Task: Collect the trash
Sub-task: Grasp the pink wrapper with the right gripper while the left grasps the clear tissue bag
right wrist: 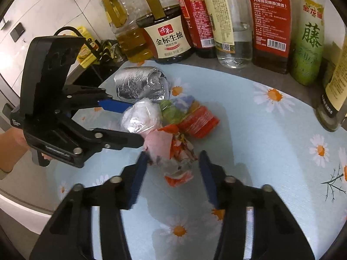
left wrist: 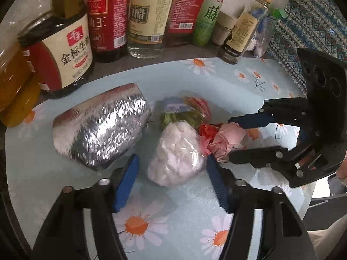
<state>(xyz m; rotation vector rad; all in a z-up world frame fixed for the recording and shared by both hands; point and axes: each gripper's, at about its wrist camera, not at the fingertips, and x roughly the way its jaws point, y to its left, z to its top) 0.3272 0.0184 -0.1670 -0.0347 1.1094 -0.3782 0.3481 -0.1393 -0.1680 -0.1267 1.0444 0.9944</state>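
A pile of trash lies on the daisy-print tablecloth (left wrist: 195, 205): a crumpled silver foil bag (left wrist: 102, 127), a clear plastic bag of white wadding (left wrist: 177, 153), a pink and red crumpled wrapper (left wrist: 219, 138) and a green-red snack packet (left wrist: 186, 110). My left gripper (left wrist: 171, 169) is open, its blue pads either side of the white bag. My right gripper (right wrist: 173, 162) is open around the pink and red wrapper (right wrist: 173, 151). Each gripper shows in the other's view: the right gripper (left wrist: 229, 139) and the left gripper (right wrist: 136, 123). The foil bag (right wrist: 141, 84) and white bag (right wrist: 141, 117) lie behind.
A row of sauce, vinegar and oil bottles (left wrist: 149, 15) stands along the back of the table, with a big soy sauce jug (left wrist: 63, 52) at the left. A patterned cloth (left wrist: 308, 21) hangs at the far right. The table edge (right wrist: 26, 205) runs near left.
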